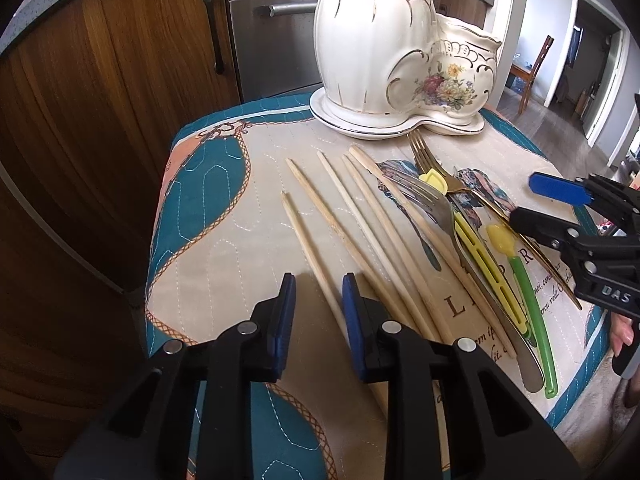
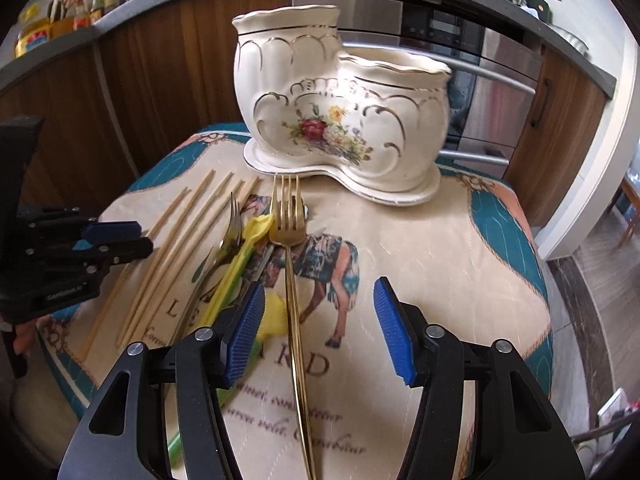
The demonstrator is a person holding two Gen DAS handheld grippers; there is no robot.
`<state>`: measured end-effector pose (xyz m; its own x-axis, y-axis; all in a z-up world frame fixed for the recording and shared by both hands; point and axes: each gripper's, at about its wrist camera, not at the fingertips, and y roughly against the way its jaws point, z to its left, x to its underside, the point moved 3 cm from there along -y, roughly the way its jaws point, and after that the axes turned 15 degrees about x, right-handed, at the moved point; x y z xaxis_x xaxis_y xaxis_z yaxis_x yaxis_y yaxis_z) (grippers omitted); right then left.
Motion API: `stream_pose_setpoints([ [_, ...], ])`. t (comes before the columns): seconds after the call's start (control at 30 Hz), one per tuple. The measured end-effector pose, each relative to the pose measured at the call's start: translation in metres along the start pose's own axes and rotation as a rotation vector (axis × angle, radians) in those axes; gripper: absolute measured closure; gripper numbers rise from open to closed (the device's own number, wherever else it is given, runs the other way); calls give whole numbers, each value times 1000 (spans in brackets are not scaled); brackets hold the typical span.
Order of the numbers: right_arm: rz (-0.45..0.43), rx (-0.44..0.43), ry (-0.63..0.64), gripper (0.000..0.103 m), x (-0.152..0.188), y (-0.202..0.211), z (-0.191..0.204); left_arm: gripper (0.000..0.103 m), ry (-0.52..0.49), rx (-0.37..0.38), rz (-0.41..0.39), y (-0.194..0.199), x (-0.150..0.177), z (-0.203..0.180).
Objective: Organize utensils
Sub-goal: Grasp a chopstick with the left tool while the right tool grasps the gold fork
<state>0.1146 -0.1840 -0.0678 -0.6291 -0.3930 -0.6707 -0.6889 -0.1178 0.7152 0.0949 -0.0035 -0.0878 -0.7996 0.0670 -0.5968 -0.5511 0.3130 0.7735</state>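
Both tongs hover over a quilted cloth (image 2: 460, 248) with nothing gripped. The right gripper (image 2: 320, 328) is spread wide, its jaws straddling the handle of a gold fork (image 2: 289, 264), which runs between them closer to the left pad, tines pointing away toward the ceramic utensil holder (image 2: 340, 120) beyond the tips. The left gripper (image 1: 319, 312) is also parted, though more narrowly; one wooden chopstick (image 1: 310, 256) passes through its gap, the other chopsticks (image 1: 372, 220) fanning out just right of its right pad. A steel fork (image 1: 432, 204) and yellow and green plastic utensils (image 1: 520, 276) lie between the two tongs. Risks: closing off-centre could skid or flip the thin gold handle; neighbouring chopsticks may be dragged along; the tall holder could be knocked during insertion
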Motion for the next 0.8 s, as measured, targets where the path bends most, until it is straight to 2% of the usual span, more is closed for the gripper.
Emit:
stream_pose_setpoints([
  [0.2,49,-28,11,68,-5,-20,12,86,4,21,0,1,-3,6],
  [0.47,60,-64,-4,96,-8,-29,16,86,-7,22,-1,-4,-8,8],
  [0.63,29,-88,-54,96,-5,-21,10,97,10,21,-16,-3,-9,12],
  [0.8,-51,-93,-93,96,-3,2,-4,98,20,41,-41,-1,-6,15],
])
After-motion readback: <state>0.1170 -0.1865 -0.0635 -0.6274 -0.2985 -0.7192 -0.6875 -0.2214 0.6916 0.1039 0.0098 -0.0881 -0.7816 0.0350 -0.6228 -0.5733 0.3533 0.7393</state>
